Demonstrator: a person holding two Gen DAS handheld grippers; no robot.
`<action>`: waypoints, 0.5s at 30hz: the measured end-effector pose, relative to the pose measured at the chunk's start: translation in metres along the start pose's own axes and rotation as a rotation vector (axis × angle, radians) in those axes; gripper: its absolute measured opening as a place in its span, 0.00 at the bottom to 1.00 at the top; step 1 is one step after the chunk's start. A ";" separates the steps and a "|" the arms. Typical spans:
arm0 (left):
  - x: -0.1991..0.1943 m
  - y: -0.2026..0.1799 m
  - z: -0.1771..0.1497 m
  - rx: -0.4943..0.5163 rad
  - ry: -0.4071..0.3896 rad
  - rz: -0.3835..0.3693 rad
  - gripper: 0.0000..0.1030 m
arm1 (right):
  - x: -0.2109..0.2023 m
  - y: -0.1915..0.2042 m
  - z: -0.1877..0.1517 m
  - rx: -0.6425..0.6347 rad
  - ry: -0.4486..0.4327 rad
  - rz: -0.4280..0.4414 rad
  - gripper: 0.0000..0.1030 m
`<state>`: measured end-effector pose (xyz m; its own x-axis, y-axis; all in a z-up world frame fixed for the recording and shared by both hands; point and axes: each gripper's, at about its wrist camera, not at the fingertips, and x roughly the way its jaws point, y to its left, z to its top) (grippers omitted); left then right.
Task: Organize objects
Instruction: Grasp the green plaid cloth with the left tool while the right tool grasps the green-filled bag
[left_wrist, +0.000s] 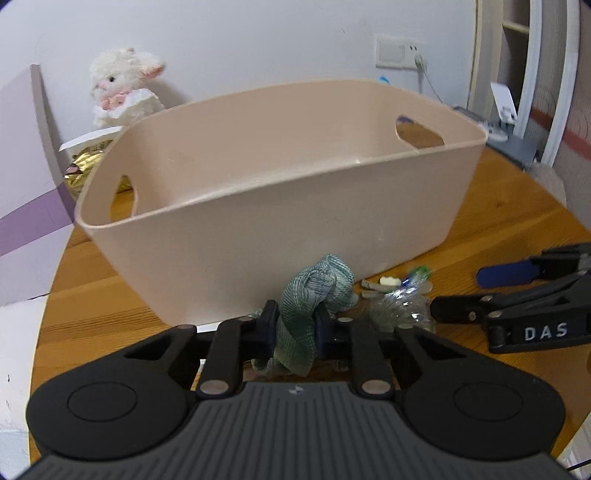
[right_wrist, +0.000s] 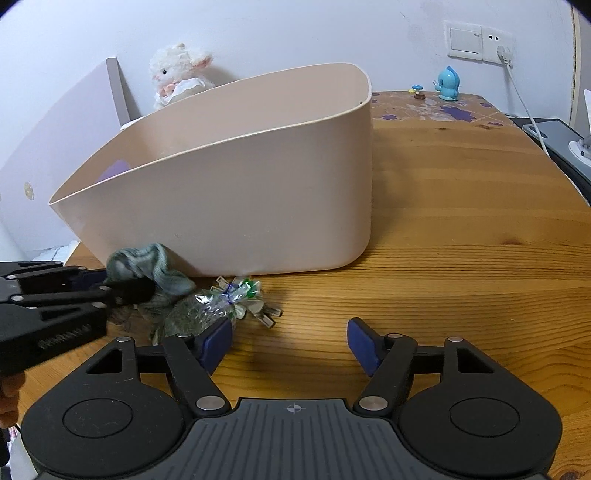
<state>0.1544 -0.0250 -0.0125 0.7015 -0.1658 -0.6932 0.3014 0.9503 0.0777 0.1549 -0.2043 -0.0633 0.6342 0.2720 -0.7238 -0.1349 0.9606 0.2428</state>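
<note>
1. Far off to the left of your left claw (left_wrist: 295, 328), a white plush lamb (left_wrist: 123, 86) sits against the wall, with a gold foil packet (left_wrist: 79, 171) below it, behind the tub's left end.
2. Straight ahead of that claw stands the beige plastic tub (left_wrist: 280, 206) on the wooden bench (left_wrist: 498, 221); its near wall is just beyond your fingertips, and a handle cut-out shows at each end.
3. Your left claw is pinched narrow on a bunched teal-green cloth (left_wrist: 314, 295), which bulges up above the pads and hangs below them, right in front of the tub wall.
4. Just right of the left claw, a clear cellophane bag with a shiny twist tie (left_wrist: 402, 302) lies on the bench, with a few small pale clips (left_wrist: 373, 290) touching it beside the tub's base.
5. Your right claw (right_wrist: 291, 341) is spread wide and holds nothing; its left pad (right_wrist: 218, 341) is right at the cellophane bag (right_wrist: 207, 310), while the right pad sits over bare wood.
6. Far ahead and right of the right claw, a small blue figurine (right_wrist: 448, 84) stands at the bench's back edge under a wall socket (right_wrist: 480, 40).
</note>
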 end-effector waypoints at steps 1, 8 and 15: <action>-0.005 0.002 -0.001 -0.009 -0.010 0.006 0.20 | -0.001 0.001 0.000 0.000 -0.001 0.003 0.70; -0.030 0.020 -0.007 -0.108 -0.047 0.053 0.19 | -0.006 0.022 -0.004 -0.018 -0.011 0.045 0.72; -0.044 0.051 -0.016 -0.237 -0.071 0.064 0.19 | 0.000 0.046 -0.006 -0.036 0.001 0.085 0.73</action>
<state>0.1280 0.0350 0.0104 0.7601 -0.1134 -0.6399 0.1007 0.9933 -0.0564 0.1439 -0.1597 -0.0558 0.6188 0.3525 -0.7020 -0.2155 0.9356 0.2798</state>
